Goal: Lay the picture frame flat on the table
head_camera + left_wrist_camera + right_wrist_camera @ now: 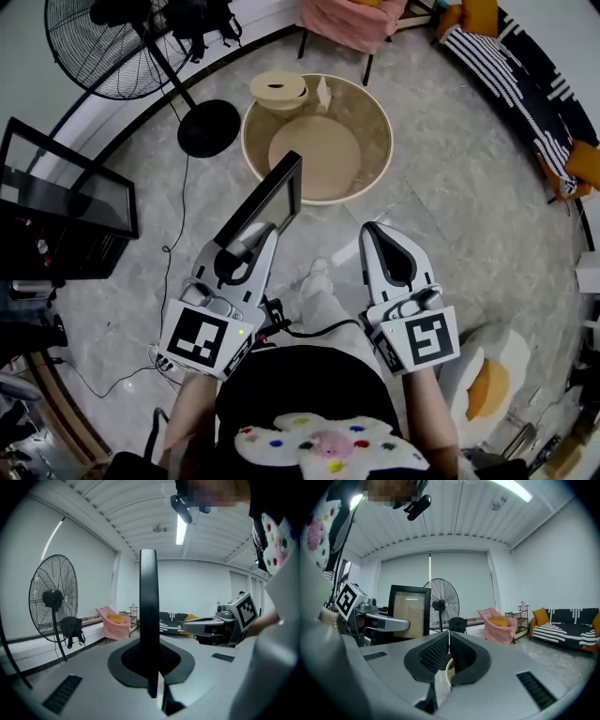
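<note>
My left gripper (265, 232) is shut on the lower edge of a black picture frame (268, 200), which stands upright above the floor, short of the round beige table (378, 112). The left gripper view has the frame (148, 616) edge-on between the pads (165, 660). From the right gripper view I see the frame's pale front (409, 608) and the left gripper (389, 622) under it. My right gripper (377, 228) is shut and holds nothing, level with the left one and to its right; its pads (461, 653) nearly meet. The right gripper (206, 626) also shows in the left gripper view.
A tan round box (278, 89) and a small white thing (323, 92) sit on the table's far side. A standing fan (112, 42) with a black base (208, 127) is at the left, a black case (66, 202) further left, a pink chair (352, 19) and a striped sofa (525, 75) beyond.
</note>
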A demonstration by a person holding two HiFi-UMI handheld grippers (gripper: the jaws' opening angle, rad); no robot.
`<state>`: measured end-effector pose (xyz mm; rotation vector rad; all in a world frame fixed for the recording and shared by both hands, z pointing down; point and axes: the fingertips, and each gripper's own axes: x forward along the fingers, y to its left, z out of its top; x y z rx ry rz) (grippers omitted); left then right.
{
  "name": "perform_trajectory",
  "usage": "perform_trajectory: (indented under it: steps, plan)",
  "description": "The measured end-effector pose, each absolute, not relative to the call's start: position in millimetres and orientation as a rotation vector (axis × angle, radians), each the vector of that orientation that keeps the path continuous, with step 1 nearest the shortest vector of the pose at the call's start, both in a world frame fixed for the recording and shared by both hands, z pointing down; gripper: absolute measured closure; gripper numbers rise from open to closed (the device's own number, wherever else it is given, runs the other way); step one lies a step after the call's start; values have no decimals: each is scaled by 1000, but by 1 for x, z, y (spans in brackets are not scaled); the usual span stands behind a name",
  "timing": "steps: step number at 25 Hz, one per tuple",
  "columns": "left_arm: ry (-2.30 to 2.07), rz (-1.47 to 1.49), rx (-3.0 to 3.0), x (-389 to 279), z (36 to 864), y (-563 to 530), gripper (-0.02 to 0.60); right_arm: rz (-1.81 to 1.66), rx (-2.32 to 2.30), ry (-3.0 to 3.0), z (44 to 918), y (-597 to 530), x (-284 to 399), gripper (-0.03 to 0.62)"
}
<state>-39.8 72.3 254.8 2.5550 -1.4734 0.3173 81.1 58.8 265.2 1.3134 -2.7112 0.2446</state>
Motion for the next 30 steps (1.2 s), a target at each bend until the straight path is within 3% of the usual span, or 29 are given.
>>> perform_trajectory:
  steps: [15, 30]
  plan:
    - [-1548, 313, 2503, -31, 257, -23, 558, 275, 1242, -2757, 263, -47, 84, 559]
    - [-1532, 336, 2512, -31, 255, -44, 558, 308, 1237, -2693, 272, -65, 90, 559]
